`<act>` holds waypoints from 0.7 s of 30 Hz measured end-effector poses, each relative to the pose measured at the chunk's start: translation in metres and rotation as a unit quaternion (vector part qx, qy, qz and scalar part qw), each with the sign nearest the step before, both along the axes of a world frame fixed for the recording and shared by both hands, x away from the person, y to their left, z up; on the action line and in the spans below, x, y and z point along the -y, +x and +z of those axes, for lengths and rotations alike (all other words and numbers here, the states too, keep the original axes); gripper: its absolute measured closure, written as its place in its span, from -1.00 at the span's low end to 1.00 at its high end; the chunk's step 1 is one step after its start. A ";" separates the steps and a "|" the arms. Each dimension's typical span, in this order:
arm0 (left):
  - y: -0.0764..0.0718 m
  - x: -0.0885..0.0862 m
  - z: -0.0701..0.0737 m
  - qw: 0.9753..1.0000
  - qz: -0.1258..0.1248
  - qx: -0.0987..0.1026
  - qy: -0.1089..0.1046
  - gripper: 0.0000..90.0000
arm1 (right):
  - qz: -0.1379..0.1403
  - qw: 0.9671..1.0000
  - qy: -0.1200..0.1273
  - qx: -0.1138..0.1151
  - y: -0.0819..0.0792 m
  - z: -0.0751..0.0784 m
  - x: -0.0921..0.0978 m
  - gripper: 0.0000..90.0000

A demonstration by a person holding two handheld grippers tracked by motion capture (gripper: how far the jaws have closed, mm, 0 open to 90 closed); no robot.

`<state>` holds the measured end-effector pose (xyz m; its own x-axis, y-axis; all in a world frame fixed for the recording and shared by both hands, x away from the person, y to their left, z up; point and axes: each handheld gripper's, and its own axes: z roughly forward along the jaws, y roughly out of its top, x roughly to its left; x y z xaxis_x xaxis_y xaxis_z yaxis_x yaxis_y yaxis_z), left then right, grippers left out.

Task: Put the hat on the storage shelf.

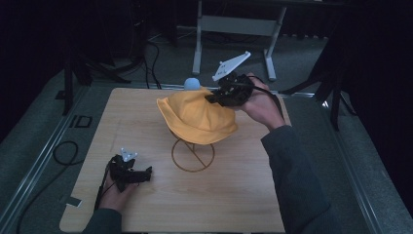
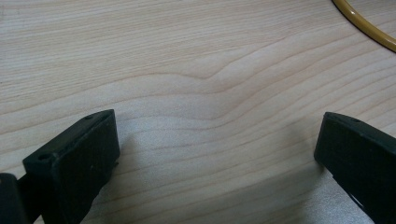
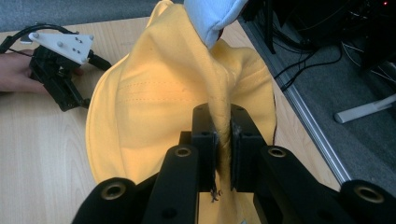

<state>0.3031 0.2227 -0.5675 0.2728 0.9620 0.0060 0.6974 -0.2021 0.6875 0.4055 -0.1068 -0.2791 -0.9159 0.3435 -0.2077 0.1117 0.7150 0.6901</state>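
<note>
A yellow bucket hat [image 1: 195, 117] hangs tilted on a gold wire stand whose ring base [image 1: 192, 156] lies on the wooden table [image 1: 234, 195]. A pale blue ball [image 1: 191, 84] pokes out behind the hat's far edge. My right gripper [image 1: 212, 99] is at the hat's far right side; in the right gripper view it [image 3: 223, 126] is shut on a fold of the yellow hat [image 3: 154, 93], under the pale blue ball [image 3: 210, 14]. My left gripper [image 1: 148, 170] rests on the table at the front left, open [image 2: 217, 140] over bare wood, with the gold ring [image 2: 364, 23] beyond it.
A white desk frame [image 1: 234, 29] stands on the grey floor behind the table. Black cables [image 1: 63, 151] lie on the floor at the left. The room beyond is dark. In the right gripper view, a metal rail [image 3: 313, 130] runs along the table's edge.
</note>
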 end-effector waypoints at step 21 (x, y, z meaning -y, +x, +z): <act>0.000 0.000 0.000 1.000 -0.002 -0.001 0.001 -1.00 | 0.007 1.000 -0.016 -0.001 0.000 -0.004 -0.030 0.78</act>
